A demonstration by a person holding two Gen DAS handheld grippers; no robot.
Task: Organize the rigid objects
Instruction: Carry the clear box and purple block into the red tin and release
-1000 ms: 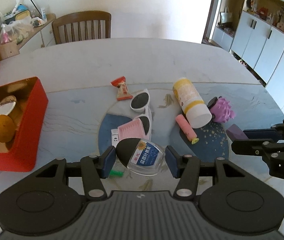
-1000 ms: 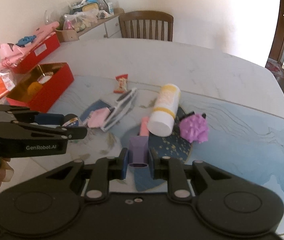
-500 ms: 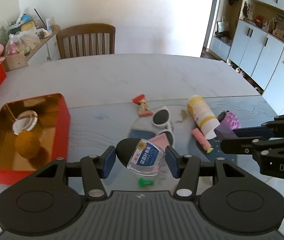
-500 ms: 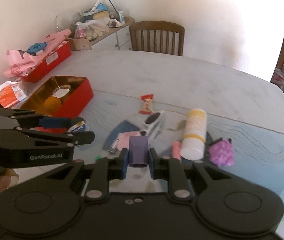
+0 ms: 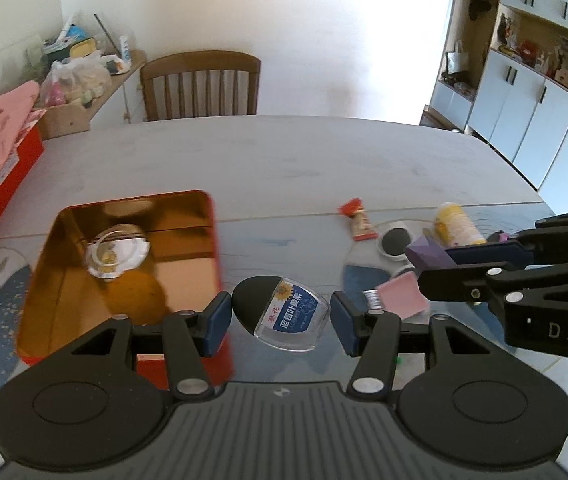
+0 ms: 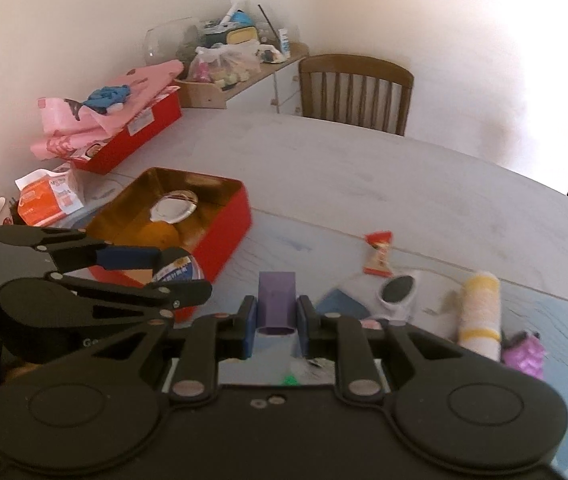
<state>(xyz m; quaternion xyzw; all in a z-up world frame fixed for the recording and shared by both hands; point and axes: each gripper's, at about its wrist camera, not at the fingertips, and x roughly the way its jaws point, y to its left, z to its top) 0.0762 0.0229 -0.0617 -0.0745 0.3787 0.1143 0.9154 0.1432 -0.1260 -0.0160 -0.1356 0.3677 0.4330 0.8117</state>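
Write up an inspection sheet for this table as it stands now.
Surface: grey table with a blue patterned mat at the near side.
Job's things: open red tin holding a round glass piece and an orange object; black-capped container; purple block.
Clutter: candy wrapper, sunglasses, yellow-white bottle, purple spiky ball, pink card.
Grippers: left gripper holds the container; right gripper clamps the block.
Cables: nothing seen.
Surroundings: wooden chair, cluttered shelf, cabinets.
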